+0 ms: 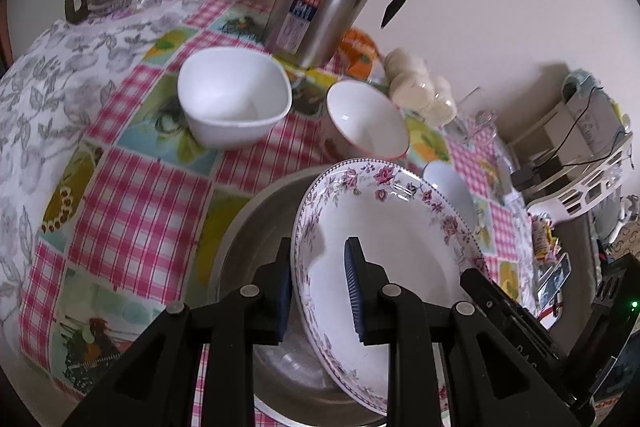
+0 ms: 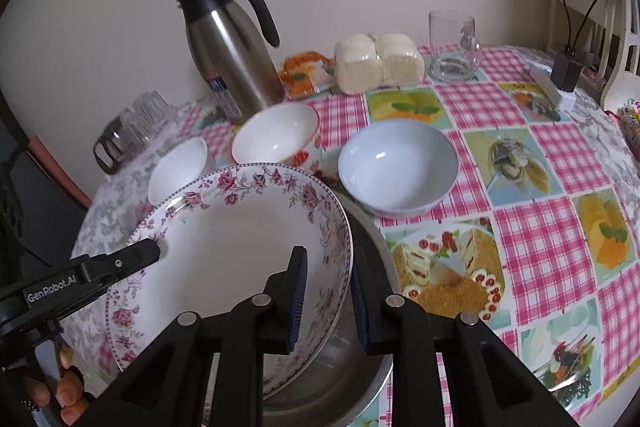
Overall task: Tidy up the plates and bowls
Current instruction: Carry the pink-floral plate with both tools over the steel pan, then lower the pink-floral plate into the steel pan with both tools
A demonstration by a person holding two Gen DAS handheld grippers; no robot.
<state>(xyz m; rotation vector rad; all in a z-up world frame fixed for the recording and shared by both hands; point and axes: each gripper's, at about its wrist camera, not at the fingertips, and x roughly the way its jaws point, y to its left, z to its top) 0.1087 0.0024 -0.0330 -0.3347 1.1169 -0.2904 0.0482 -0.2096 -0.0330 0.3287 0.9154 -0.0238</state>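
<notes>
Gripping opposite rims, left gripper point(image 1: 318, 291) and right gripper point(image 2: 328, 301) clamp a white, pink-floral-bordered plate point(image 2: 240, 247).

a home dining table: checked tablecloth point(image 2: 552, 239), steel thermos jug point(image 2: 230, 59), wrapped buns point(image 2: 378, 63).

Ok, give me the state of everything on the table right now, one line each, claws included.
Floral plate: tilted, held above the steel basin, gripped at opposite rims.
Left claw: shut on the plate's rim.
Right claw: shut on the plate's rim.
Steel basin: on the table under the plate.
Square white bowl: upright, empty.
Red-rimmed bowl: upright, empty.
Pale blue bowl: upright, empty.
Thermos jug: upright, lid closed.
Glass mug: upright, empty.
</notes>
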